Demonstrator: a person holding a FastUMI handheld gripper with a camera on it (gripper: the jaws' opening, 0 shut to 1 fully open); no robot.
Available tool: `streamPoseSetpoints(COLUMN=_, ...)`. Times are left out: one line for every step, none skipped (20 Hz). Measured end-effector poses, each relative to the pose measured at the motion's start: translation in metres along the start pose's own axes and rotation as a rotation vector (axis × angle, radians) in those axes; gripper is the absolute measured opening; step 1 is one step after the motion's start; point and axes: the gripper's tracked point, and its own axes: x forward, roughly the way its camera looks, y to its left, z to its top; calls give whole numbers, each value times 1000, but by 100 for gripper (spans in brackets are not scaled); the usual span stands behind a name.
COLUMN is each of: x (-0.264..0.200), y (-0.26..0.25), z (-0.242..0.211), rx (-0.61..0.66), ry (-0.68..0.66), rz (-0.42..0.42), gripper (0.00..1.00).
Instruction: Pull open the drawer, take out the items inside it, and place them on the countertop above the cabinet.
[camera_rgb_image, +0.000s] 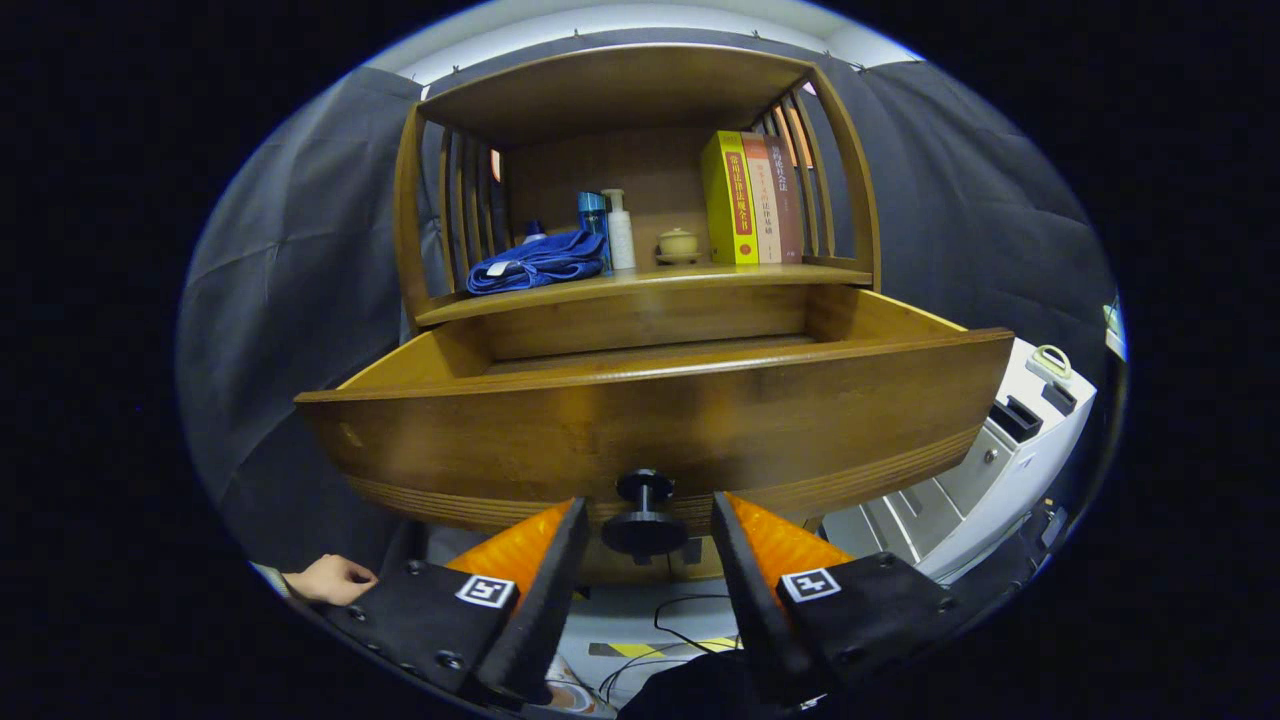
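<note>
While the hand-held gripper flanks the knob, book spines blur.

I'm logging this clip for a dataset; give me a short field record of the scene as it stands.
drawer: pulled open, inside hidden behind its front
knob: between the fingers, apart from both
gripper: open, fingers either side of the knob
countertop: holds blue cloth, two bottles, small jar, three books
hand: beside one finger, below the drawer
</note>
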Motion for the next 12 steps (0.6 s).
streamPoseSetpoints(x=0, y=0, z=0, rx=-2, ry=2, rz=-2, gripper=87)
streamPoseSetpoints(x=-1, y=-1, z=0, rx=-2, ry=4, rz=-5, gripper=91)
streamPoseSetpoints(x=-3, y=0, z=0, rx=0, ry=5, rz=-5, gripper=95)
streamPoseSetpoints(x=-5, y=1, z=3, rx=2, ry=5, rz=-1, gripper=97)
streamPoseSetpoints(x=-10, y=1, z=8, rx=2, ry=1, rz=-1, gripper=97)
streamPoseSetpoints(x=-16, y=1, z=16, rx=2, ry=-12, rz=-2, gripper=97)
streamPoseSetpoints(x=-21, y=3, z=26, rx=4, ry=-30, rz=3, gripper=97)
streamPoseSetpoints(x=-26, y=5, z=37, rx=4, ry=-45, rz=6, gripper=97)
streamPoseSetpoints(x=-30, y=5, z=49, rx=4, ry=-53, rz=7, gripper=97)
streamPoseSetpoints(x=-34, y=7, z=61, rx=5, ry=-62, rz=13, gripper=97)
streamPoseSetpoints(x=-35, y=8, z=77, rx=9, ry=-81, rz=19, gripper=97)
streamPoseSetpoints(x=-33, y=8, z=90, rx=7, ry=-95, rz=24, gripper=97)
